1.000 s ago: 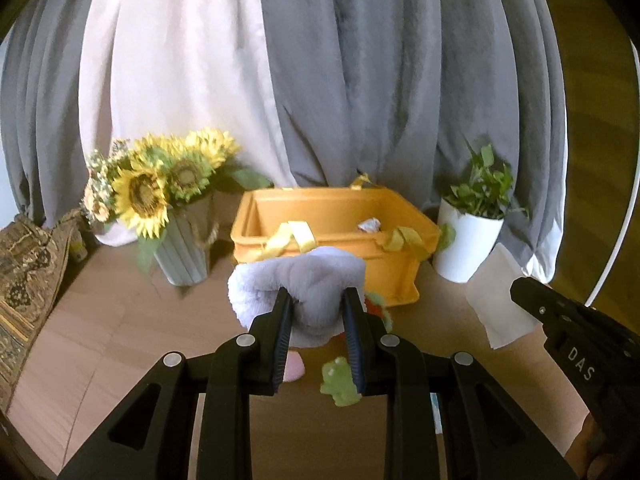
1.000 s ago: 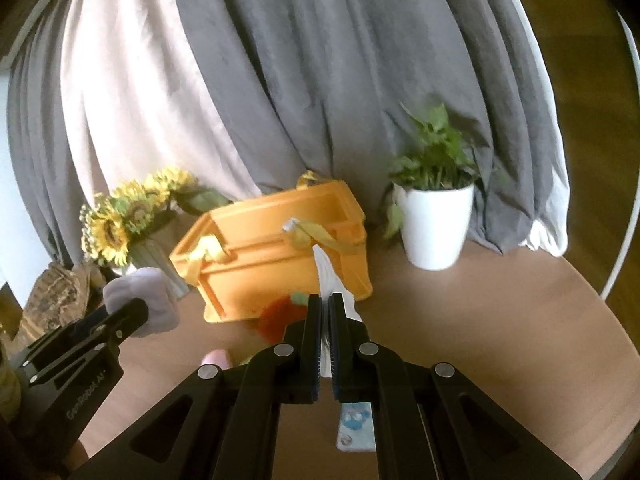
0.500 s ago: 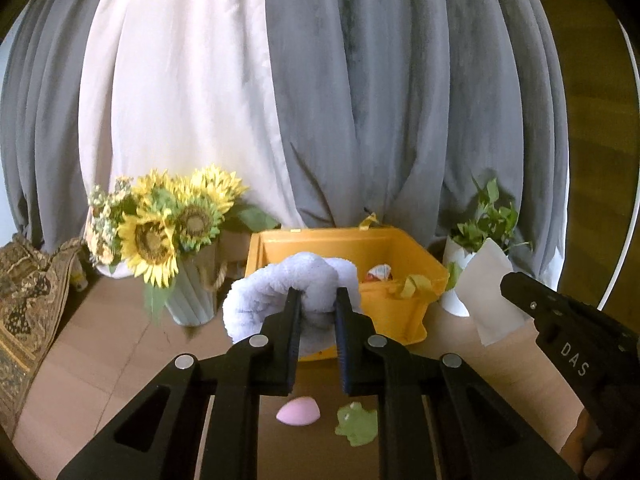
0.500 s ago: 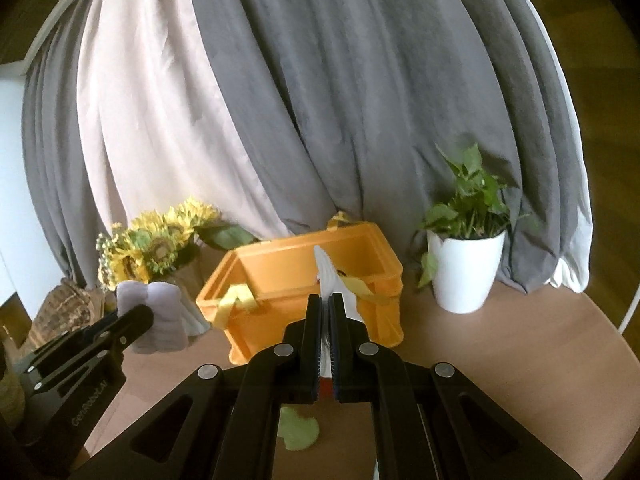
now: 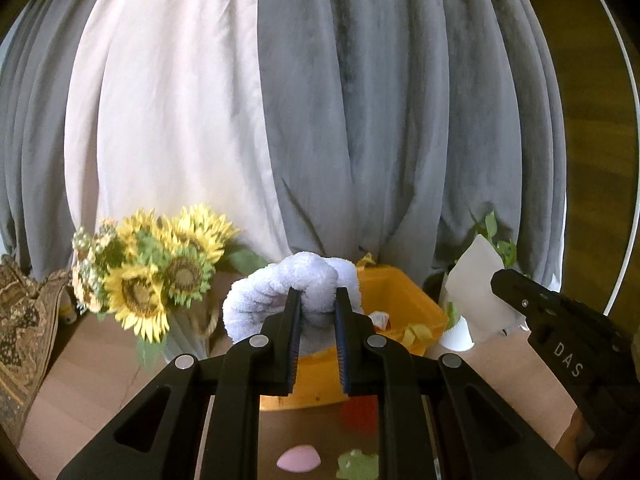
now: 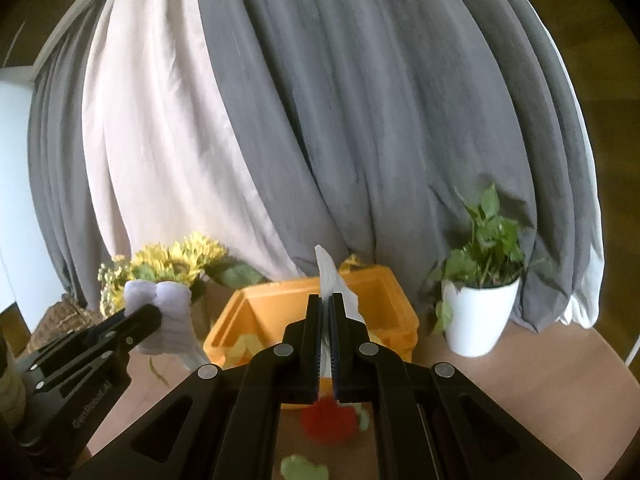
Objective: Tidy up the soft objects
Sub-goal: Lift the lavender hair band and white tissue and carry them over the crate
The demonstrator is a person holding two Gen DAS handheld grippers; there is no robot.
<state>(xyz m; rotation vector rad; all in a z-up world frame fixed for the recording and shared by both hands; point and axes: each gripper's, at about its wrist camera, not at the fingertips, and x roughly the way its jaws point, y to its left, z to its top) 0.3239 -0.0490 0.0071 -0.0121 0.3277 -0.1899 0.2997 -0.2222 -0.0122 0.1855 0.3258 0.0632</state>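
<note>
My left gripper [image 5: 317, 298] is shut on a fluffy pale lavender towel [image 5: 276, 294] and holds it raised in front of the orange bin [image 5: 404, 296]. The towel also shows in the right wrist view [image 6: 164, 320]. My right gripper [image 6: 325, 304] is shut on a thin white cloth [image 6: 330, 276], held up over the orange bin [image 6: 376, 300]. The white cloth shows in the left wrist view [image 5: 476, 280]. On the table lie a pink sponge [image 5: 299, 458], a green soft piece [image 5: 358, 466] and a red soft object [image 6: 328, 420].
A sunflower bouquet in a vase [image 5: 148, 280] stands left of the bin. A potted plant in a white pot [image 6: 480, 320] stands to its right. Grey and white curtains [image 5: 320, 120] hang behind. A patterned cushion [image 5: 20, 320] lies far left.
Both grippers have risen and tilted up, carrying the towel and the white cloth higher, toward and over the orange bin. The loose pieces on the table have dropped lower in view.
</note>
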